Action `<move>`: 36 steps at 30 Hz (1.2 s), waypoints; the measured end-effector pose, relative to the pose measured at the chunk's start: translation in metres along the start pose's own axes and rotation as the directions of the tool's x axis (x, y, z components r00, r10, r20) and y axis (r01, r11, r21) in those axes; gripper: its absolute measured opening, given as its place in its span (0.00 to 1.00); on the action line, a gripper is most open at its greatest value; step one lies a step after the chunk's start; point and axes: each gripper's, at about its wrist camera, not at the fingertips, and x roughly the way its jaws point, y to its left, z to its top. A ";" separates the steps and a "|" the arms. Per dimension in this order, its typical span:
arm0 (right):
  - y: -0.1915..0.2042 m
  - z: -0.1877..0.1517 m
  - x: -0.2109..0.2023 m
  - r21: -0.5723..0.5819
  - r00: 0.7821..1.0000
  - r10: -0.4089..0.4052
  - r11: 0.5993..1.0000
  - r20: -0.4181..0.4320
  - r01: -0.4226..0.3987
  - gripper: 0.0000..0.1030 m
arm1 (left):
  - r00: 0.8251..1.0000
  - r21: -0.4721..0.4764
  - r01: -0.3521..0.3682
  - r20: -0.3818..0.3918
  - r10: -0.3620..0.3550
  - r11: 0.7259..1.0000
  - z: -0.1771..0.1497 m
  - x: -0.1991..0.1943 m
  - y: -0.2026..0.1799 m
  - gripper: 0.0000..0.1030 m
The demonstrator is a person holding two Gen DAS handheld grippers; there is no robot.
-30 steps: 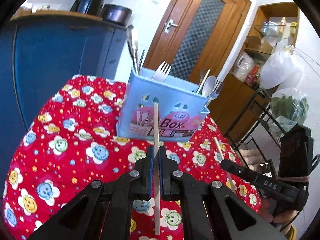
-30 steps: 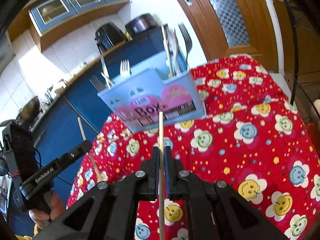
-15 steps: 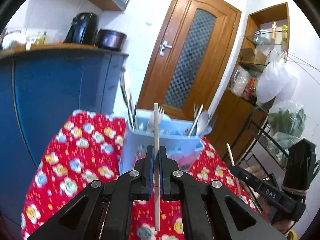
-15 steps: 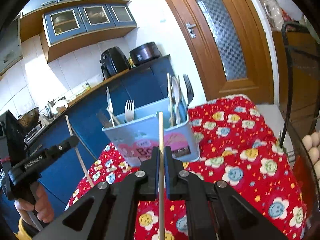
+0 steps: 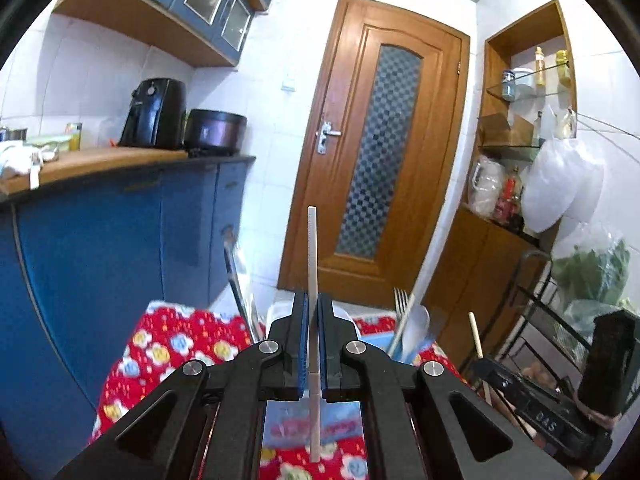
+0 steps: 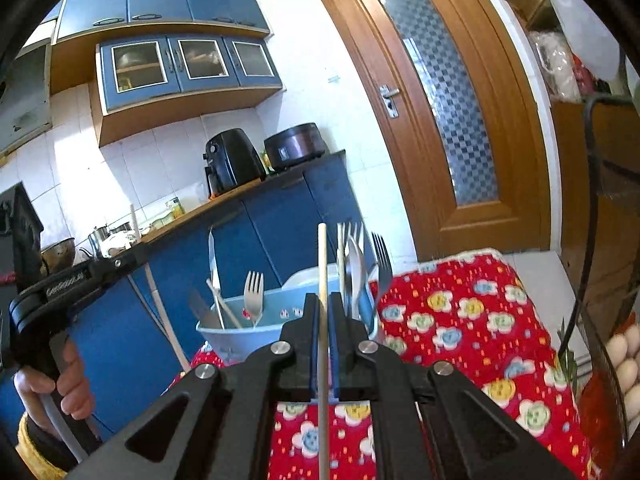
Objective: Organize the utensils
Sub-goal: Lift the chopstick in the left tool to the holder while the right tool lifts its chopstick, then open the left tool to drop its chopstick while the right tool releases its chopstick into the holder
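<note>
My left gripper [image 5: 313,300] is shut on a pale chopstick [image 5: 312,248] that stands upright between its pads. My right gripper [image 6: 323,300] is shut on a second wooden chopstick [image 6: 322,256], also upright. Both are raised near the light blue utensil box [image 6: 280,312], which stands on the red flowered tablecloth [image 6: 460,320] and holds forks, spoons and knives. In the left wrist view the box [image 5: 308,428] is mostly hidden behind my fingers, with a fork and spoon [image 5: 412,328] sticking up. The right gripper and its chopstick [image 5: 478,348] show at lower right there; the left gripper [image 6: 80,276] shows at left in the right wrist view.
A blue counter [image 5: 120,216] with an air fryer [image 5: 154,114] and a pot stands to the left. A wooden door [image 5: 384,152] is behind the table. A wire rack with bags [image 5: 568,280] and eggs [image 6: 624,364] is on the right.
Both grippers have risen and tilted upward with their chopsticks, so the utensil box has dropped low in both views and more of the room shows.
</note>
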 end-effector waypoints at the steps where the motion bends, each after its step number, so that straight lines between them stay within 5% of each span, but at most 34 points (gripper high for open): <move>1: 0.000 0.003 0.002 -0.005 1.000 0.001 1.000 0.005 -0.001 0.06 | 1.000 0.002 -0.004 0.008 0.004 1.000 0.003 0.003 0.000 0.04; 10: 0.002 0.021 0.026 -0.027 0.999 0.007 1.000 0.048 -0.006 0.06 | 0.997 0.021 -0.054 0.049 0.052 0.998 0.027 0.034 0.003 0.04; 36: 0.013 0.044 0.110 -0.145 0.969 -0.021 0.988 0.248 0.059 0.06 | 0.999 0.033 -0.043 -0.022 0.044 0.999 -0.010 0.094 0.010 0.04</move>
